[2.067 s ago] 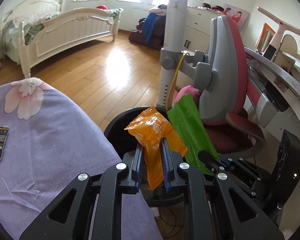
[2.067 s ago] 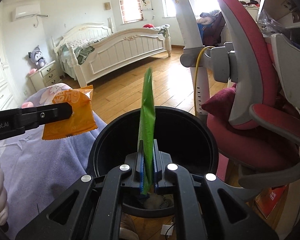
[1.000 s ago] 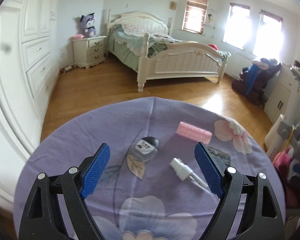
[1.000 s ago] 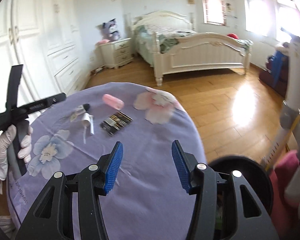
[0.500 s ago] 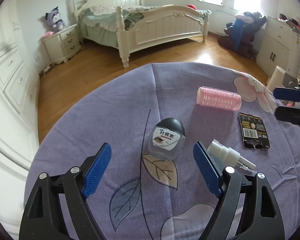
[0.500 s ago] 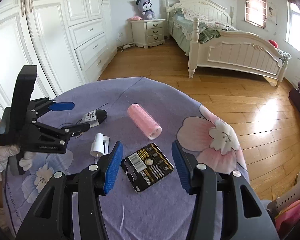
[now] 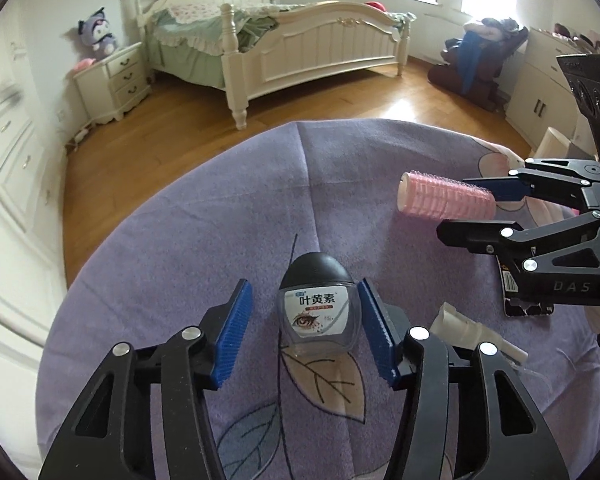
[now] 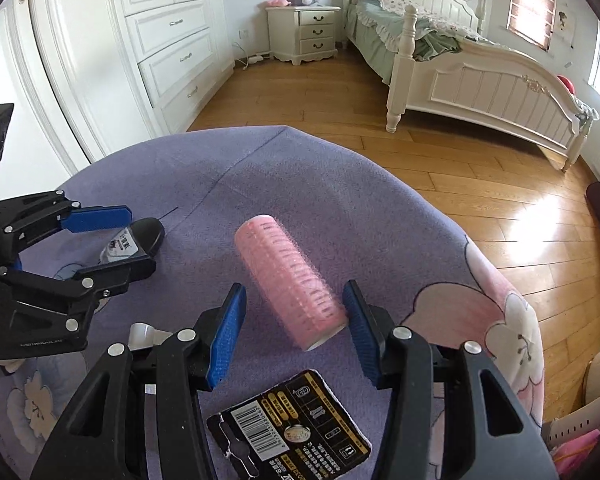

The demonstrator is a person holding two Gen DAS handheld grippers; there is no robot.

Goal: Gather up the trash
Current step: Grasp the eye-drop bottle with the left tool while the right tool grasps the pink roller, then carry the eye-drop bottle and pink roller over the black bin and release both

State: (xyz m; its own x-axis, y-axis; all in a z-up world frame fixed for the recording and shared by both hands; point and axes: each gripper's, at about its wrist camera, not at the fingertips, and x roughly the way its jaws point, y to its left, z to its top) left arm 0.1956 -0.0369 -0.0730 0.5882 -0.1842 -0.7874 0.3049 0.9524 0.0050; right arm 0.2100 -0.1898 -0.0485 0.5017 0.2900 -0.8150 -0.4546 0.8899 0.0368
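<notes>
A: How does the left gripper stand?

B: Tilted down toward the table, its jaws closing, both blue pads apart from what lies between them.

A: And the right gripper?

B: Tilted down too, its jaws about half apart; the right pad sits at the end of what lies between them, the left pad clear of it.

A: Are the two close?

B: They stand side by side, near each other, each showing at the edge of the other's view.

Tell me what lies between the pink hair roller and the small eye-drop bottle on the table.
Only bare purple cloth lies between the hair roller and the eye-drop bottle; the left wrist view shows it.
</notes>
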